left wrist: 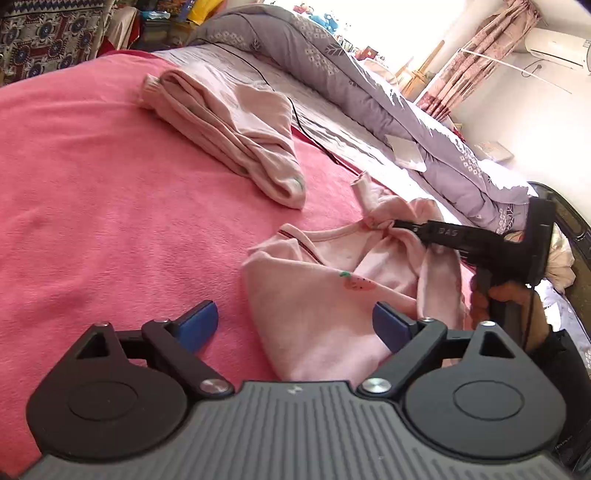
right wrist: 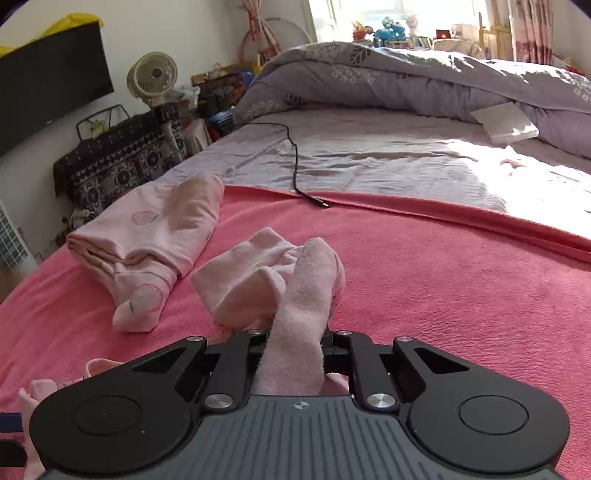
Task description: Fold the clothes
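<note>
Only from left: right claw pinching top.

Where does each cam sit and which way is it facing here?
Left wrist: sits on the left gripper, facing along its open blue fingers over the pink blanket toward the pink top; the right gripper pinching that top and the person's right hand show at right.
Right wrist: sits on the right gripper, facing across the bed toward the window, fingers shut on the pink top.
Shared: pink top, folded pink garment, black cable, grey quilt.
</note>
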Tool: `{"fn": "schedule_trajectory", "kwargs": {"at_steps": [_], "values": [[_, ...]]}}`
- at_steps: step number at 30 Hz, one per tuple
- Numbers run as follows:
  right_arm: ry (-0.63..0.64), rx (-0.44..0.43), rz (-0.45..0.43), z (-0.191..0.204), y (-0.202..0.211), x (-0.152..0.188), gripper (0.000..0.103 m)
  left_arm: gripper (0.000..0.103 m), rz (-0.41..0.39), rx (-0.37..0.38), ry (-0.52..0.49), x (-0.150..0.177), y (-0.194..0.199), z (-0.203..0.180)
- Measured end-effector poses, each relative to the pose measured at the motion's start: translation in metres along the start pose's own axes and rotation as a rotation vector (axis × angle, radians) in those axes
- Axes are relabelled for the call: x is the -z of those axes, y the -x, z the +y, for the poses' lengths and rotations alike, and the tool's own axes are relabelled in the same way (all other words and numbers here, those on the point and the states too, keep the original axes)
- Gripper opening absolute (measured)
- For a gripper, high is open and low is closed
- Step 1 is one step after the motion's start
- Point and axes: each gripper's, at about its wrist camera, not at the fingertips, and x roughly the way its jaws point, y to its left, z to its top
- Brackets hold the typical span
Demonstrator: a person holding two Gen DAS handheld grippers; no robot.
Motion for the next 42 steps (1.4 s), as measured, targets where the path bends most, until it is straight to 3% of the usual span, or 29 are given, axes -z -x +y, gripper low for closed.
{"fn": "schedule_trajectory", "kwargs": {"at_steps": [1,2,3,4,5,7,9,12,16,18,20,22,24,26,27,30,32,35,37,39,41,42], "values": [[0.0,0.002,-0.015,-0.005,0.008,-0.001,0.015,0.093,-0.03,-0.026,-0.017,0.003,-0.007,-0.005],[0.002,0.004,-0.033,-0.01,0.017,-0.003,0.015,0.066,-0.052,-0.06,-0.049,0.006,-0.012,-0.012],[0.005,0.007,-0.052,-0.016,0.027,-0.004,0.015,0.051,-0.069,-0.089,-0.074,0.008,-0.017,-0.019],[0.007,0.014,-0.073,-0.02,0.037,-0.004,0.014,0.01,-0.062,-0.092,-0.062,0.007,-0.022,-0.022],[0.01,0.02,-0.097,-0.025,0.048,-0.004,0.014,0.008,-0.056,-0.07,-0.052,0.004,-0.027,-0.024],[0.026,0.038,-0.159,-0.034,0.075,-0.005,0.014,0.008,-0.047,-0.028,-0.036,-0.004,-0.035,-0.031],[0.05,0.079,-0.241,-0.042,0.105,-0.006,0.014,0.008,-0.087,-0.006,-0.094,-0.019,-0.039,-0.053],[0.069,0.128,-0.353,-0.057,0.148,-0.01,0.014,0.008,-0.218,0.027,-0.194,-0.051,-0.034,-0.095],[0.049,0.197,-0.404,-0.09,0.163,-0.021,0.016,0.011,-0.323,0.001,-0.298,-0.088,-0.054,-0.143],[0.023,0.234,-0.333,-0.116,0.137,-0.024,0.027,0.016,-0.312,-0.071,-0.34,-0.094,-0.082,-0.153],[0.001,0.257,-0.2,-0.14,0.099,-0.019,0.055,0.018,-0.223,-0.182,-0.374,-0.094,-0.119,-0.155],[-0.03,0.274,-0.072,-0.154,0.073,-0.003,0.055,0.02,-0.14,-0.257,-0.366,-0.087,-0.142,-0.139],[-0.034,0.227,-0.085,-0.158,0.081,0.019,0.057,0.024,-0.083,-0.312,-0.341,-0.079,-0.155,-0.118],[-0.03,0.173,-0.131,-0.16,0.104,0.038,0.074,0.023,-0.085,-0.357,-0.298,-0.079,-0.149,-0.099],[-0.023,0.148,-0.15,-0.159,0.118,0.046,0.075,0.021,-0.088,-0.373,-0.276,-0.079,-0.145,-0.089],[0.093,0.067,-0.185,-0.139,0.159,0.072,0.075,0.019,-0.114,-0.301,-0.236,-0.074,-0.104,-0.069],[0.203,-0.047,-0.194,-0.105,0.18,0.089,0.076,0.02,-0.143,-0.301,-0.264,-0.061,-0.075,-0.07],[0.34,-0.268,-0.176,-0.05,0.193,0.112,0.085,0.038,-0.181,-0.276,-0.361,-0.027,-0.031,-0.083],[0.425,-0.361,-0.137,-0.015,0.186,0.125,0.09,0.041,-0.174,-0.221,-0.383,-0.006,-0.008,-0.086],[0.523,-0.343,-0.091,0.02,0.172,0.138,0.082,0.042,-0.15,-0.174,-0.403,0.016,0.013,-0.088],[0.507,-0.269,-0.068,0.031,0.16,0.14,0.028,0.044,-0.131,-0.143,-0.422,0.032,0.029,-0.091],[0.473,-0.24,-0.065,0.031,0.157,0.137,0.022,0.044,-0.118,-0.132,-0.436,0.04,0.035,-0.093]]}}
